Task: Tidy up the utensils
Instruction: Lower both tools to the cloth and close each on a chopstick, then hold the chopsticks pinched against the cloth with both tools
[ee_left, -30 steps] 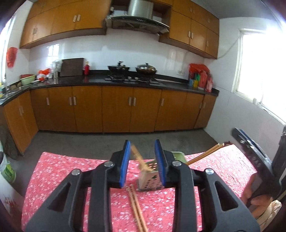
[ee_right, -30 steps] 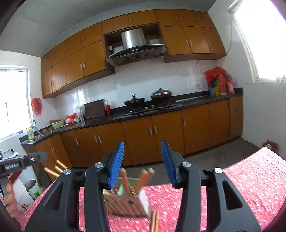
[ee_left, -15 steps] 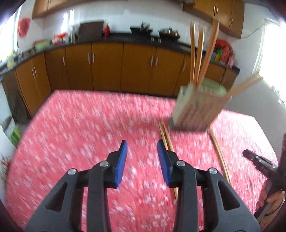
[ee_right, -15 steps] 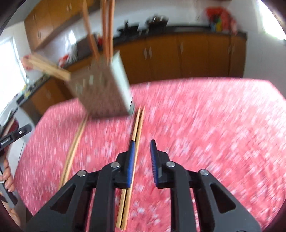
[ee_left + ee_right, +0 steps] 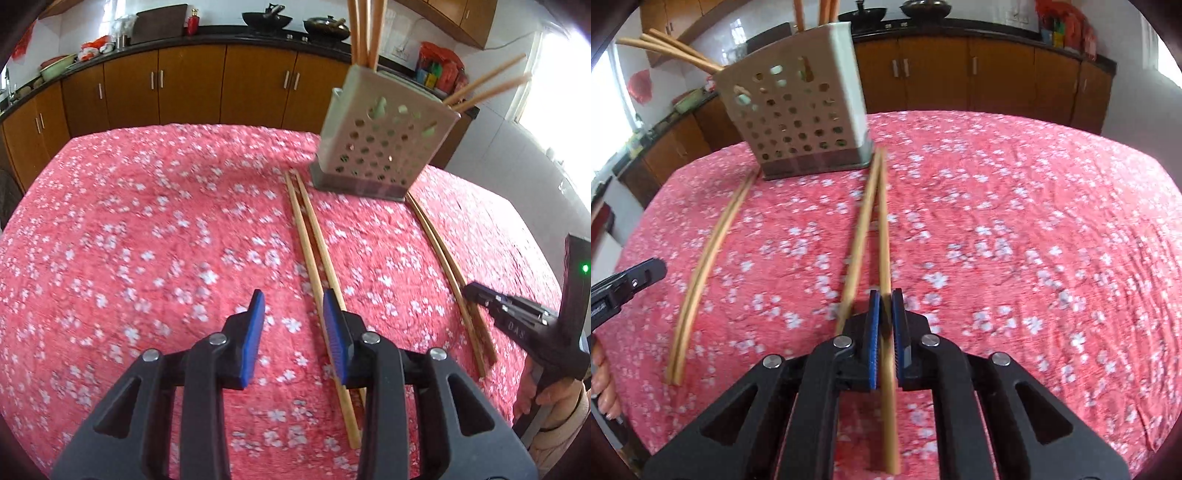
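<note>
Covering the whole table is a red cloth of crinkled weave, printed with small white blossoms. Near its far edge stands a pale utensil holder, a boxy caddy with flat walls pierced by rows of round holes and a darker band at its base; several slender wooden chopsticks are stood in it, some upright, some leaning out over the rim. Two pairs of long, thin, round-sectioned wooden sticks are laid flat on the cloth, both running from the holder's foot toward the cameras.

In the left wrist view the left gripper is seen low over the cloth, its ribbed blue pads spread apart with only fabric between them; the jaws have just been closing a little. The left pair of chopsticks is seen passing just beside and under its right finger, outside the gap.

In the right wrist view the right gripper is pressed together on a single chopstick, the blue pads having just been closing onto it; the stick is seen running through the narrow gap and out behind. Its partner is left lying just to the left, outside the pads.
</note>
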Available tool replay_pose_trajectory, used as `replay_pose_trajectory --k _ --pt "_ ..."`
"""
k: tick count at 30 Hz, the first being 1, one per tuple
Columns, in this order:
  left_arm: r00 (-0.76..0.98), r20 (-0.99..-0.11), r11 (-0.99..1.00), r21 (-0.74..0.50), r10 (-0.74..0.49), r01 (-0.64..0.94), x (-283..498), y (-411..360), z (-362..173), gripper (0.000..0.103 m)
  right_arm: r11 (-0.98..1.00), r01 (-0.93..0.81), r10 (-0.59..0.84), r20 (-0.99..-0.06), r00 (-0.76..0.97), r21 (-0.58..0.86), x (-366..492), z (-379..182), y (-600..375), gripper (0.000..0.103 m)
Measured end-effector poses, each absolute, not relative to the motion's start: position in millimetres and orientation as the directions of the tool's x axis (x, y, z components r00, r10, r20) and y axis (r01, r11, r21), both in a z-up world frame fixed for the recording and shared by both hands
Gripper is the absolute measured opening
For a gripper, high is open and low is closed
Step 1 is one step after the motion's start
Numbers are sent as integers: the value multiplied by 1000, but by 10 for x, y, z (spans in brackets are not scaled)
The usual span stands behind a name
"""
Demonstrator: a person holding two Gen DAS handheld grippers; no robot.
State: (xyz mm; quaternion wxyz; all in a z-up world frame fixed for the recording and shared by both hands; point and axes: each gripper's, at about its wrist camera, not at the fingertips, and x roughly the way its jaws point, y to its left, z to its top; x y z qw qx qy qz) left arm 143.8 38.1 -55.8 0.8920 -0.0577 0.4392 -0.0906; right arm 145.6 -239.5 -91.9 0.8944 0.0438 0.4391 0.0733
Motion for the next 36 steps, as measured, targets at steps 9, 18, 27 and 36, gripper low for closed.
replay_pose_trajectory --k 9,18,27,36 --pt "558 -802 976 -151 -214 157 1425 157 -723 18 985 -47 159 -772 615 166 1518 -944 -2513 7" --pt "578 -806 990 -77 -129 114 1522 228 -801 8 983 -47 169 -771 613 178 1455 -912 -2554 8" --pt "598 -801 998 -49 -12 -45 1763 830 -804 9 990 -16 121 -761 638 143 1542 -912 -2635 7" --pt "622 -783 996 -71 -26 -49 1748 930 -807 10 987 19 110 -756 646 160 1626 -914 -2821 8"
